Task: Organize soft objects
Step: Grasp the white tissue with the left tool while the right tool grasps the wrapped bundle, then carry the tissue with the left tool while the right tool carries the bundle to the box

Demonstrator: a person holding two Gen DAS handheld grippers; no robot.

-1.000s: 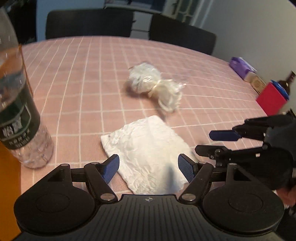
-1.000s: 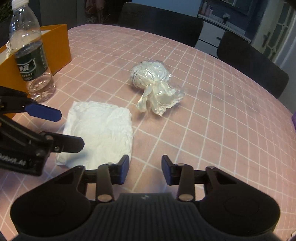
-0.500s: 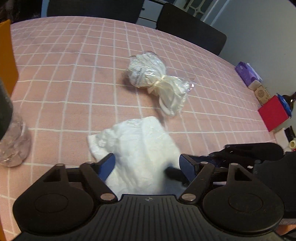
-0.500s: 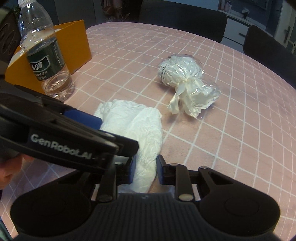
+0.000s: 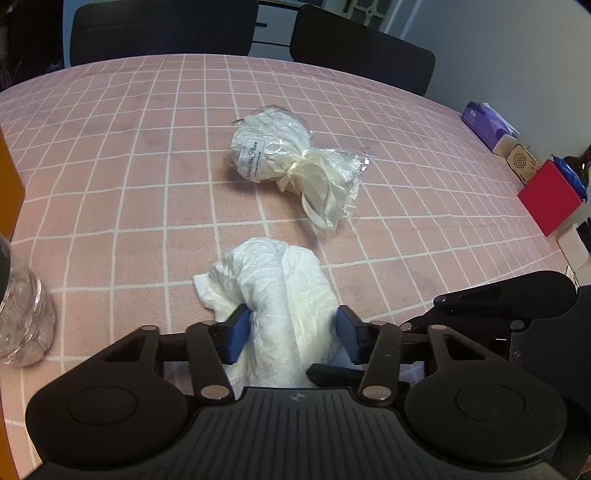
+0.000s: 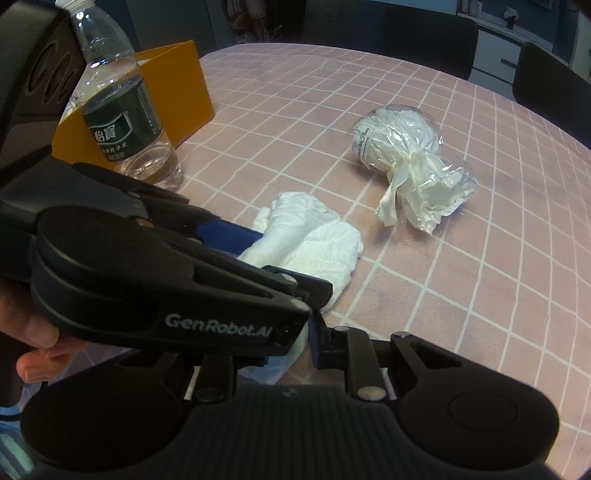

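A white crumpled cloth (image 5: 284,295) lies bunched on the pink checked table; it also shows in the right wrist view (image 6: 314,247). My left gripper (image 5: 291,332) straddles its near end, jaws apart with the cloth between the blue pads. My right gripper (image 6: 295,343) is shut on the cloth's near edge, partly hidden behind the left gripper's body (image 6: 147,280). A white bundle wrapped in clear plastic with a ribbon (image 5: 291,162) lies further out, apart from both; it also shows in the right wrist view (image 6: 406,162).
A water bottle (image 6: 122,107) stands at the left beside an orange box (image 6: 177,88). A red box (image 5: 550,199), a purple tissue pack (image 5: 484,122) and small items sit at the table's right edge. Black chairs (image 5: 166,29) stand behind the table.
The flat cloth has been bunched into a fold. Both grippers moved in onto its near end; the right one closed on it and the left narrowed around it.
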